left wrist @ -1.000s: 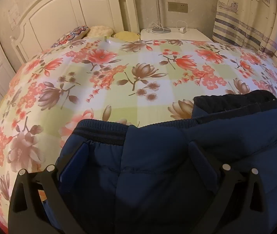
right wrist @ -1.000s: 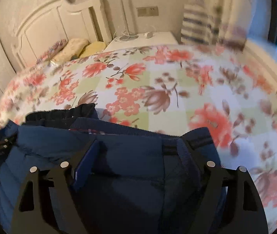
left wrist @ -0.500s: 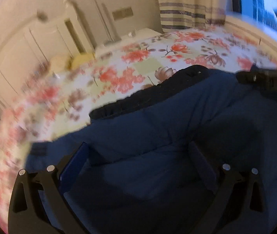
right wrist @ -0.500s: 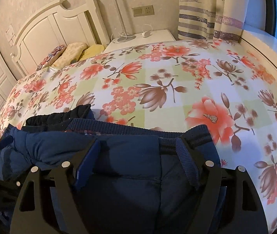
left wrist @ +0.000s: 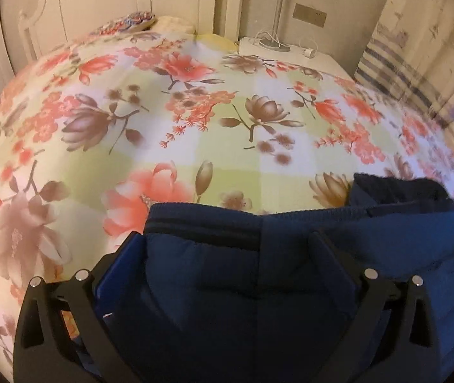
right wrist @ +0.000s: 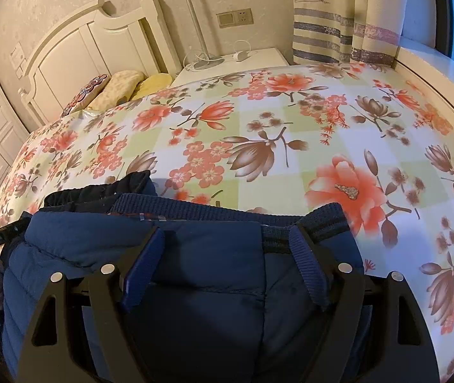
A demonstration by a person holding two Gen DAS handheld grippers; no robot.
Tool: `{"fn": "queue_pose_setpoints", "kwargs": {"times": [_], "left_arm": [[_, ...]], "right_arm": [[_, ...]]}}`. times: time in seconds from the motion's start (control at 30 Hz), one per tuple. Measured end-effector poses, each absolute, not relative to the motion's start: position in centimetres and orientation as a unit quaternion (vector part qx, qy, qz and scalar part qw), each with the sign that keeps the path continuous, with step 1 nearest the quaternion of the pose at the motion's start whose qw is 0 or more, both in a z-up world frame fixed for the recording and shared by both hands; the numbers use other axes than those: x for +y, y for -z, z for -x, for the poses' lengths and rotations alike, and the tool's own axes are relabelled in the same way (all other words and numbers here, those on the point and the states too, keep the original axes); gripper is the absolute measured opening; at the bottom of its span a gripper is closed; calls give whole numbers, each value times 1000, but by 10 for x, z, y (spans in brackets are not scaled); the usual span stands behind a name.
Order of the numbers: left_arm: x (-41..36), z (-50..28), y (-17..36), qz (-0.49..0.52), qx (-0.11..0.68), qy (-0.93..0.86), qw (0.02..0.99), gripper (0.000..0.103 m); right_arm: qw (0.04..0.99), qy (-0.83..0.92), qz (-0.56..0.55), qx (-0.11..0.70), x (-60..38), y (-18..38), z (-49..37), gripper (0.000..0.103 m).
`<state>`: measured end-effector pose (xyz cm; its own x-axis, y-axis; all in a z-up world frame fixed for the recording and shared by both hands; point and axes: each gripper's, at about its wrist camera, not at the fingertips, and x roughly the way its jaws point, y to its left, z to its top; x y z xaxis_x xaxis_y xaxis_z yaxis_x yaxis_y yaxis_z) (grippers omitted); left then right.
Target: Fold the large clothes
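A padded navy jacket [left wrist: 291, 287] lies on the flowered bed [left wrist: 195, 127], and its ribbed hem runs straight across just ahead of both claws, so the step in hand looks like the squaring-up of a fold already made, with the two claws set over the near edge of the bundle. The left claw [left wrist: 227, 249] stands spread wide above the quilted cloth, its left finger at the jacket's left edge and its right finger over the middle; the pads press on nothing that can be seen, so it reads as released. The right claw [right wrist: 225, 242] is likewise spread, with the hem band just beyond its fingertips and the jacket's right edge beside its right finger (nothing is pinched between its pads either). A darker ribbed part, probably a cuff or collar, pokes out beyond the hem, ahead and to the right of the left claw and ahead and to the left of the right one. From the right claw's view, the other tool and the hand holding it show at the far left, beside the jacket's puffed side. The next move probably calls for each claw to close on a thick edge of the bundle, taking all the layers at once, since padded cloth springs open and a shallow bite could let the fold slide apart.
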<state>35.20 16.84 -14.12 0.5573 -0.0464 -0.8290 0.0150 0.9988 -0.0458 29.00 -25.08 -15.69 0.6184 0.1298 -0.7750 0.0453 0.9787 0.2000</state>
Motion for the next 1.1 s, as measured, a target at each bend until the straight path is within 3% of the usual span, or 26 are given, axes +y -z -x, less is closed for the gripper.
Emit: {"fn": "queue_pose_setpoints", "kwargs": {"times": [0.17, 0.3, 0.43, 0.63, 0.87, 1.03, 1.1], "left_arm": [[170, -352, 143, 18, 469, 15, 883, 101], [168, -353, 144, 14, 470, 12, 882, 101], [169, -353, 144, 18, 470, 12, 882, 101], [171, -346, 135, 11, 465, -15, 885, 100], [117, -239, 64, -10, 347, 64, 936, 101], [52, -218, 121, -122, 387, 79, 910, 101], [58, -220, 127, -98, 385, 87, 913, 101]], "right_arm": [[896, 31, -41, 441, -227, 135, -279, 81], [914, -63, 38, 399, -156, 101, -245, 88], [887, -89, 150, 428, -100, 134, -235, 88], [883, -79, 95, 453, -129, 139, -240, 90], [899, -54, 38, 432, -187, 129, -203, 90], [898, -53, 13, 437, -201, 144, -194, 91], [896, -56, 9, 440, -202, 145, -196, 91]]}}
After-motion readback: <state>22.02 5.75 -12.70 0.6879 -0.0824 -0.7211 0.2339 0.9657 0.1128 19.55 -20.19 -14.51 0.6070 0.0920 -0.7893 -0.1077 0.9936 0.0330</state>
